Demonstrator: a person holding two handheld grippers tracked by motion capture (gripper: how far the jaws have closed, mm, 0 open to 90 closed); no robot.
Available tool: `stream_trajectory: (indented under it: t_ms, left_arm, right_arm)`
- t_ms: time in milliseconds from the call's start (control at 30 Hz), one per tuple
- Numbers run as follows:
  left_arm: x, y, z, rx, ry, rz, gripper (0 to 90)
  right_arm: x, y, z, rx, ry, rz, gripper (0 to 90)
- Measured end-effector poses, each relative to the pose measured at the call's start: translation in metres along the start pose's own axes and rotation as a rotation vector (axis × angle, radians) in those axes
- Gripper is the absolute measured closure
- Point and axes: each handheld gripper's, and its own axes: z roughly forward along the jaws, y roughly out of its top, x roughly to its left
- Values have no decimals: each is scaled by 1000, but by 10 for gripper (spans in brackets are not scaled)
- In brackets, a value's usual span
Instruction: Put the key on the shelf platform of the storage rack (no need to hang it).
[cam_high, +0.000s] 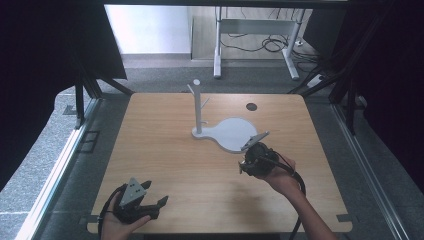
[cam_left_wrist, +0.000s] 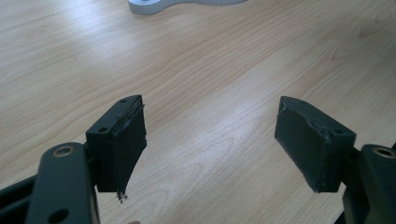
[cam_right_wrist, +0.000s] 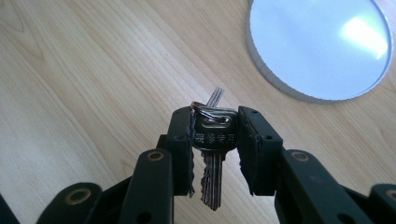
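so the right hand-held gripper (cam_right_wrist: 215, 154) is clamped on a bunch of keys (cam_right_wrist: 214, 140), blades hanging down, just short of the white stand's round base (cam_high: 235, 134) mid-desk, its peg post (cam_high: 197, 107) further toward the far edge, while the left hand-held gripper (cam_left_wrist: 210, 144) sits released and empty by the near-left corner.

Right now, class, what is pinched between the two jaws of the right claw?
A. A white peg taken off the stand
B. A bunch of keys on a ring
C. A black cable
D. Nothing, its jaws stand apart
B: in the right gripper view the right claw is shut on the keys, a silver key head and ring showing between the jaws, blades hanging below.
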Motion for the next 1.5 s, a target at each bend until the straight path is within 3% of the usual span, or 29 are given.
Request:
stream_trajectory:
  t_ms: [600,1500]
  left_arm:
    - [1,0,-2,-8,5,-4,250]
    - [3,0,-2,-10,10,-7,251]
  right_arm:
    - [-17,19,1,8,-7,21,674]
    - [-42,45,20,41,5,64,674]
